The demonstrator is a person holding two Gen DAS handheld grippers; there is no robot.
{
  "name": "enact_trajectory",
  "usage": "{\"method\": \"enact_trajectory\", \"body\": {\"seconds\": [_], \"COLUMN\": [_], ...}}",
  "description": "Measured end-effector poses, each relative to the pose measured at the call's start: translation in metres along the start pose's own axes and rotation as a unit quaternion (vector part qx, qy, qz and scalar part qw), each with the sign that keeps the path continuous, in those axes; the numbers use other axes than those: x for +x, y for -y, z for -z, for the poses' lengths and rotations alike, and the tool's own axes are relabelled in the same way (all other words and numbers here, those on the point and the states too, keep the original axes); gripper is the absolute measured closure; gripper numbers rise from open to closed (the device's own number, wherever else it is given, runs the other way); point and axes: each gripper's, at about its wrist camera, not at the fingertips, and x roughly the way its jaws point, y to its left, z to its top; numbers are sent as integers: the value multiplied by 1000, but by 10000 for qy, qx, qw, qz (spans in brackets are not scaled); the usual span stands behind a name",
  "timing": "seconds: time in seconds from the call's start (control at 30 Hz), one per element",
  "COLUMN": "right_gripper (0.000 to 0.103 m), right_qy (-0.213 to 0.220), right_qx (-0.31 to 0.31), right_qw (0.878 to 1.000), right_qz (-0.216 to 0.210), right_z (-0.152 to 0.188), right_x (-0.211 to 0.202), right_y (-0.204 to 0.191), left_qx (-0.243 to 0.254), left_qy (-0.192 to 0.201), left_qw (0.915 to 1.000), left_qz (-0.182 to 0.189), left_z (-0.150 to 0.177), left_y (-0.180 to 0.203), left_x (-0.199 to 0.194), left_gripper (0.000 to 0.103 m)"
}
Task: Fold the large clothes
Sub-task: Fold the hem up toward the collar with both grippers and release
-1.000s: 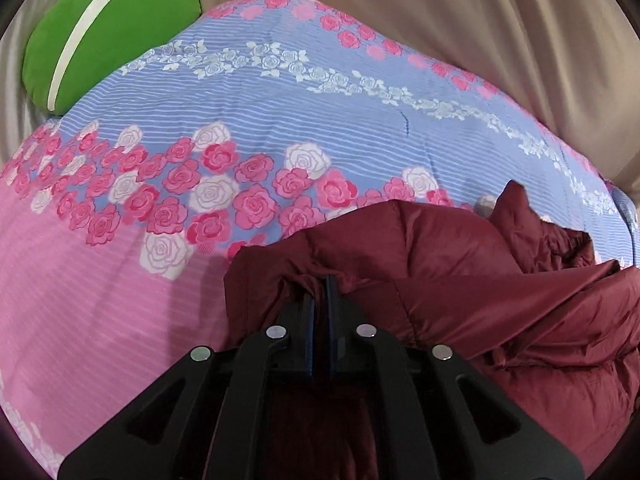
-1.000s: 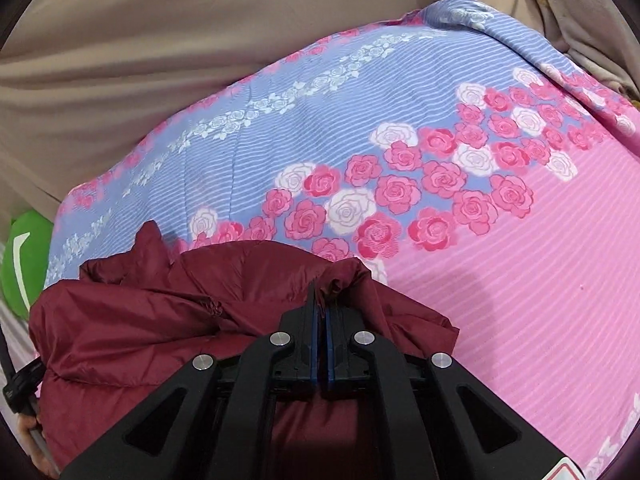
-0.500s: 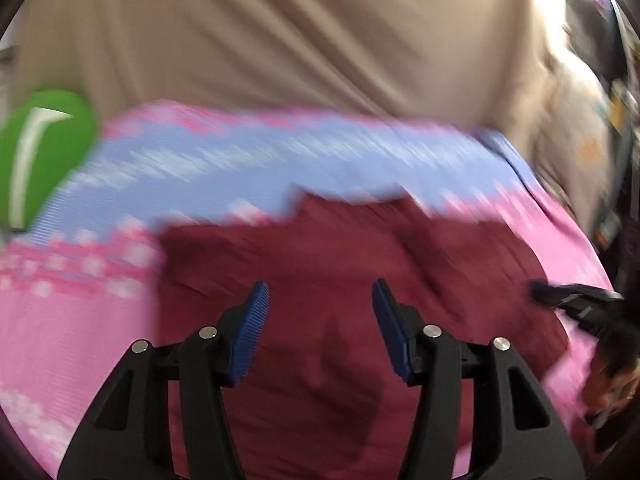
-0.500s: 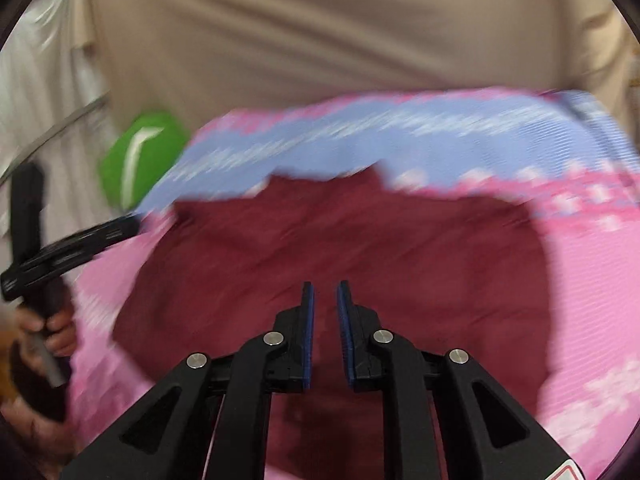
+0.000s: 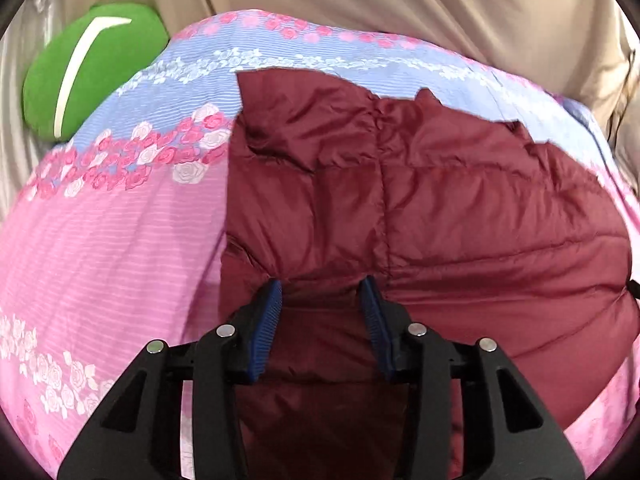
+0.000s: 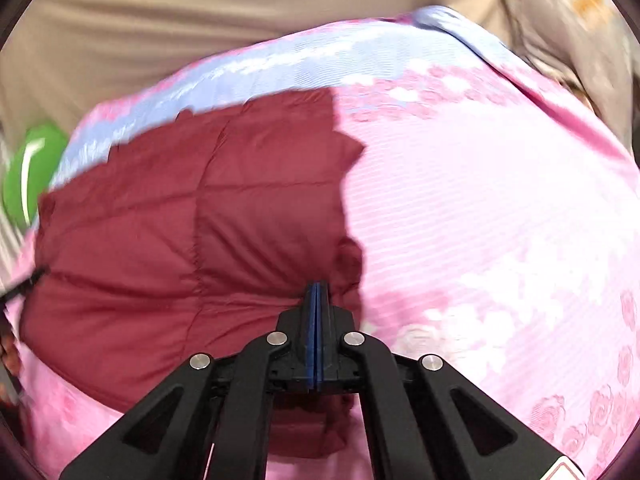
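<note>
A dark red quilted jacket (image 5: 460,208) lies spread across a bed cover (image 5: 112,240) printed with pink and white roses on bands of pink and blue, its puffy panels creased and its far edge reaching the blue band. Beyond the bed, beige cloth (image 5: 400,8) hangs in loose folds across the whole background, and a green cushion (image 5: 92,72) with a white stripe sits wedged at the cover's far left corner, well apart from the jacket. Nothing lies on top of the garment. The left gripper (image 5: 320,292) hovers at the jacket's near edge with its blue-padded fingers (image 5: 266,320) spread wide, fabric showing between them but not pinched. In the right wrist view, which is somewhat blurred, the right gripper (image 6: 317,292) has its two blue pads pressed flat together at the jacket's (image 6: 180,232) near right edge, where the fabric puckers around the tips; whether cloth is caught between them cannot be told. The cushion (image 6: 30,172) shows at the far left there, beside the cover (image 6: 480,220).
</note>
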Motion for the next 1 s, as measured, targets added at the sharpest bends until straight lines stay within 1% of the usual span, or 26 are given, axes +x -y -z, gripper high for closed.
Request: {"method": "enact_trajectory", "body": {"seconds": [0.03,0.07,0.1,0.17,0.2,0.23,0.27,0.33,0.37,0.4,0.43,0.47,0.5,0.53,0.57,0.6,0.63,0.7,0.73,0.8,0.9,0.97,1.0], "right_gripper": [97,91,90,87,87,87,85,85,85,85,85,86,88,92,94,96,100,102,102,103,103,103,103], "right_qy": [99,292,401,550,626,677,683,609,523,343,174,64,-25,-105,-142,-170,-222,-335,-343,-327,-303,-285,-246], "right_qx": [8,-59,-92,-94,-86,-78,-102,-275,-379,-605,-889,-1129,-1303,-1423,-1392,-1301,-1138,-768,-660,-590,-596,-492,-362], "right_qw": [9999,9995,9991,9983,9975,9969,9967,9960,9951,9929,9903,9882,9872,9871,9887,9904,9927,9958,9963,9964,9965,9970,9978], "right_qz": [62,107,62,-146,-300,-402,-417,-586,-753,-963,-1053,-1032,-914,-724,-530,-429,-337,-379,-434,-513,-497,-533,-508], "right_z": [-6,-17,-27,-52,-67,-80,-87,-104,-106,-106,-102,-98,-97,-99,-105,-110,-116,-128,-132,-134,-138,-138,-138], "right_x": [-5,-13,-18,-18,-16,-12,-8,8,15,28,40,53,64,79,95,106,118,138,143,151,155,151,143], "right_y": [-1,-5,-8,-17,-22,-28,-35,-65,-78,-99,-118,-132,-141,-147,-145,-141,-132,-112,-107,-107,-110,-104,-97], "left_qx": [-38,-62,-88,-134,-150,-159,-158,-141,-68,96,204,320,395,439,432,345,268,205,241,219,37,-33,-42], "left_qy": [55,158,323,498,579,571,505,365,274,150,70,-21,-103,-122,-109,-88,-74,-39,2,15,-50,-38,-5], "left_qw": [10000,9998,9994,9987,9982,9982,9985,9984,9983,9984,9986,9988,9990,9990,9990,9992,9995,9996,9993,9989,9993,9995,9994], "left_qz": [-52,-59,-15,30,53,79,145,420,502,527,485,362,167,43,-85,-176,-156,-167,-268,-411,-375,-300,-355], "left_z": [-7,-15,-29,-52,-69,-79,-88,-103,-108,-111,-112,-111,-114,-116,-117,-121,-123,-129,-131,-134,-139,-139,-138], "left_y": [0,0,1,2,4,6,8,19,27,40,47,54,57,58,56,52,47,41,40,37,27,22,18], "left_x": [-4,-8,-13,-16,-12,-7,0,14,22,35,46,59,75,87,95,105,110,119,123,133,140,138,131], "left_gripper": [62,63,62,59,57,56,56,56,56,56,56,56,55,55,55,54,54,52,48,42,37,36,37]}}
